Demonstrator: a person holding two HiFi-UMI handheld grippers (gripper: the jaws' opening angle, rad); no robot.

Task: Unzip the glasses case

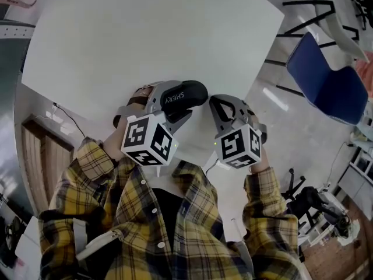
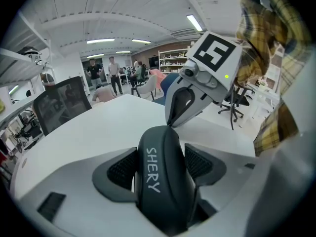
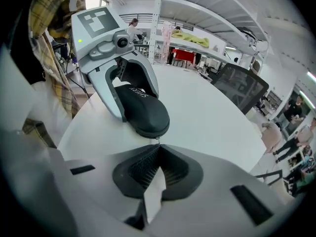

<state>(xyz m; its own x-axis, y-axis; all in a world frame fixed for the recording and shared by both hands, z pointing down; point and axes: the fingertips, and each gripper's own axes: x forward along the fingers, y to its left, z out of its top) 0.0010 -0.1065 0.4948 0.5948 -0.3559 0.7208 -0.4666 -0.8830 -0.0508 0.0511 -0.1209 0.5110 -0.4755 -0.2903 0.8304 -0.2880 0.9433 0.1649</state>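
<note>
A black glasses case [image 1: 184,94] printed "SHERY" is held above the white table [image 1: 145,34]. My left gripper [image 1: 172,108] is shut on the case [image 2: 163,177], one jaw on each long side. My right gripper [image 1: 213,101] meets the case's end from the right, with its jaws closed together. In the right gripper view the right gripper [image 3: 158,145] pinches a small metal zipper pull [image 3: 157,139] that hangs from the rounded end of the case [image 3: 143,110]. The right gripper [image 2: 171,124] touches the case's far end in the left gripper view.
A blue chair [image 1: 326,80] stands right of the table, and a black office chair [image 1: 306,200] lower right. A dark chair back [image 2: 61,102] is at the table's far side. People stand far back in the room [image 2: 114,73]. The person's plaid sleeves [image 1: 93,168] fill the near foreground.
</note>
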